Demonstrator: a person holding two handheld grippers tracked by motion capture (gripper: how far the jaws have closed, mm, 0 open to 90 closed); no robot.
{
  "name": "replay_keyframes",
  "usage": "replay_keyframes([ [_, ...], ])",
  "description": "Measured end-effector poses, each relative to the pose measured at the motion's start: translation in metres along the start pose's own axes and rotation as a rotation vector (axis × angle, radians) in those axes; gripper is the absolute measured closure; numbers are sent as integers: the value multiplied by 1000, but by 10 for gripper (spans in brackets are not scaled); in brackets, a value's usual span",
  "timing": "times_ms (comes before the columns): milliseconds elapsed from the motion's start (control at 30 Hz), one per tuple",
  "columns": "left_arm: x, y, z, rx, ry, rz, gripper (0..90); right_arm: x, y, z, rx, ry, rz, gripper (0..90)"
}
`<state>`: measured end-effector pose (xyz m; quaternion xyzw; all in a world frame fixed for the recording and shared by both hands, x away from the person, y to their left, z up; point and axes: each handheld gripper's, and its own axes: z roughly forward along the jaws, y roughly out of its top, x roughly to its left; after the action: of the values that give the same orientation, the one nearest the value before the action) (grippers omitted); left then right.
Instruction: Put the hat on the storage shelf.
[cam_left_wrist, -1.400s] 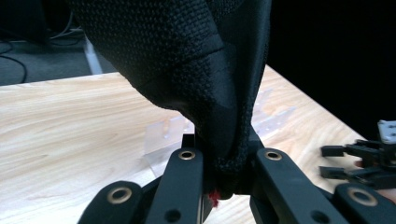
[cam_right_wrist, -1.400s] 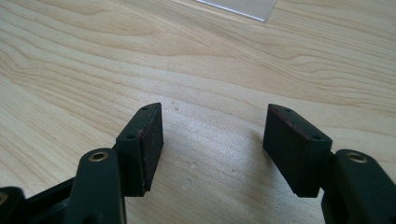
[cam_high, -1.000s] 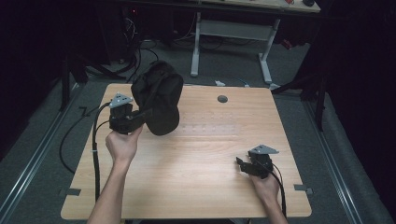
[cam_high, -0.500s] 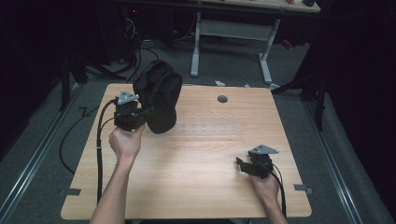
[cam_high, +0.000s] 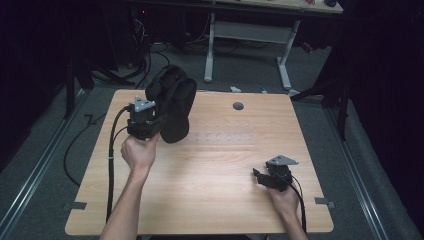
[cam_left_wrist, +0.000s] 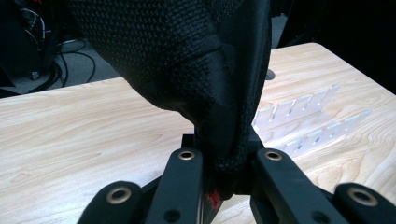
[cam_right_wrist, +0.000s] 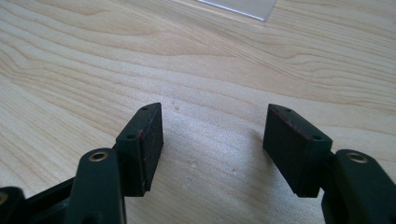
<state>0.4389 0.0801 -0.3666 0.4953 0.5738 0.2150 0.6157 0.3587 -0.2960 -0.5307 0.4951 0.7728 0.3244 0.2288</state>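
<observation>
Black fabric bag (cam_high: 172, 107) hangs lifted near the bench's (cam_high: 200, 195) far-left corner, the left hand-held gripper (cam_high: 159, 124) clamped on a fold of its edge; it looks soft, light and floppy, so a seam or rim seems the surest hold. The left gripper view shows its coarse weave bunched between the jaws. Near the front-right corner, the right hand-held gripper (cam_high: 260, 177) rests with jaws apart, empty.

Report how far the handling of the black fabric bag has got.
Done: the left gripper is clamped on a fold of the black fabric bag and holds it raised at the table's far left part. In hand: the bag hangs from that one grip. Left: the right gripper rests open and empty near the table's right front, so any two-handed step is not begun.
</observation>
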Motion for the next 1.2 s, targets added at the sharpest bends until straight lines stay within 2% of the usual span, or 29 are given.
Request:
replay_keyframes([
  [267, -5, -1, 4, -9, 38, 5, 847, 0, 0, 0, 0, -1, 0, 380],
  [600, -5, -3, 6, -13, 46, 8, 846, 0, 0, 0, 0, -1, 0, 380],
  [933, 6, -12, 11, -18, 12, -42, 843, 0, 0, 0, 0, 0, 2, 380],
  [1200, 22, -18, 13, -2, -27, -132, 842, 0, 0, 0, 2, 4, 4, 380],
])
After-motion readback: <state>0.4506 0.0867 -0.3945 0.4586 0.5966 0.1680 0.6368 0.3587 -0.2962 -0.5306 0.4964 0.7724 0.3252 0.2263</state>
